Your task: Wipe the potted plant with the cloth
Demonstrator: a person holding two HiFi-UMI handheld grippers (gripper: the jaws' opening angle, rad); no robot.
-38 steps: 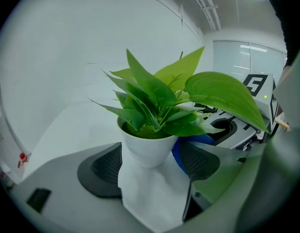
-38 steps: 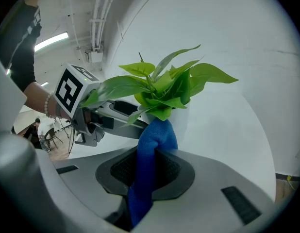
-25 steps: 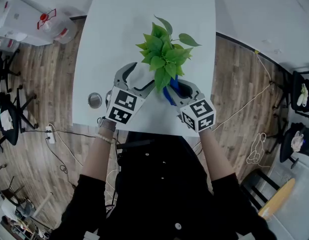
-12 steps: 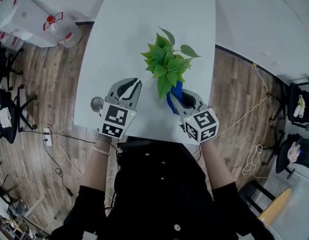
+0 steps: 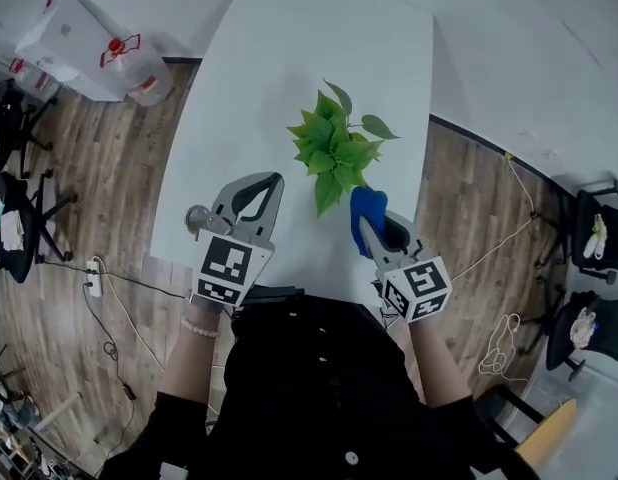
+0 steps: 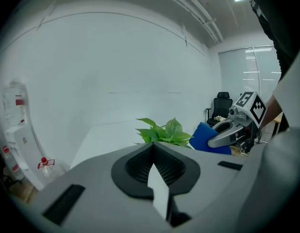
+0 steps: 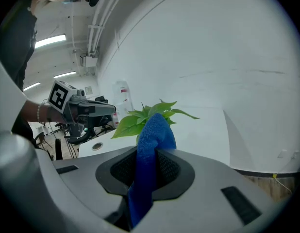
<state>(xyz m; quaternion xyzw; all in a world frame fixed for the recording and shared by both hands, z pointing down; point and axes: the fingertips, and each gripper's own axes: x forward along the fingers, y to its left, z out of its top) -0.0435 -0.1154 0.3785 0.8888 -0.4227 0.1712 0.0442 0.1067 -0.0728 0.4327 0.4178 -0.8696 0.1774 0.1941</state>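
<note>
The right gripper clamps a nubby blue cloth in its ribbed jaws, and the fold bulges past the tips. The left gripper has just closed its jaws, pad to pad, on nothing. Just beyond the cloth, the plant lifts glossy pointed leaves over a smooth white table. Plank floor lies around it.

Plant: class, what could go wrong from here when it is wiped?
1. The left gripper has just closed on nothing, clear of the plant, so nothing steadies it; a wipe could tip it.
2. The cloth pokes only slightly past the jaws holding it; they could bruise leaves.
</note>
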